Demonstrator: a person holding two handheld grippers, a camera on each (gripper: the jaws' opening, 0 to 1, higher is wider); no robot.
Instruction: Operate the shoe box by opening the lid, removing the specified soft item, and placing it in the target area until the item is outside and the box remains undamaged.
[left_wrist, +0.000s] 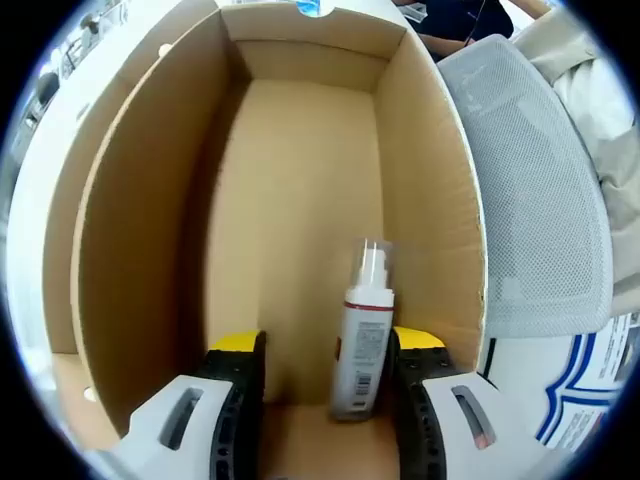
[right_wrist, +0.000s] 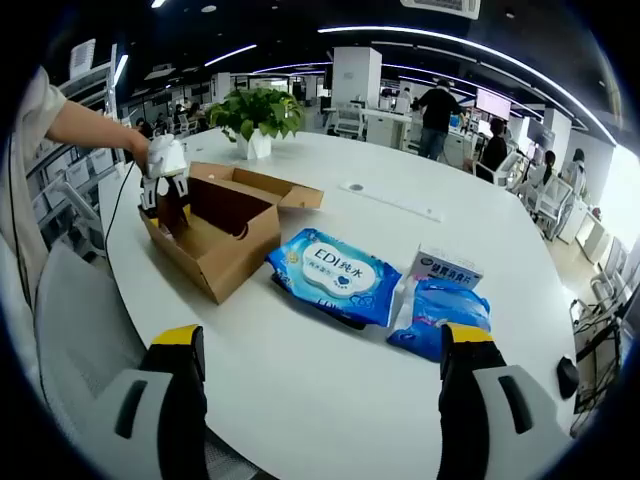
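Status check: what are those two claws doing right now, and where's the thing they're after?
Left gripper open inside cardboard box, bottle between jaws. Right gripper open above table. Nothing blocking.

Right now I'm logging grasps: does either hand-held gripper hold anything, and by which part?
Nothing is clearly held. The left hand-held gripper is open inside the cardboard box, straddling the bottle, whose lower body is beside one finger. The right hand-held gripper is open, empty.

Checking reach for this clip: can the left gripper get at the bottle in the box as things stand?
Probably yes: the box is open, the bottle stands between the left gripper's open jaws, nothing blocks it.
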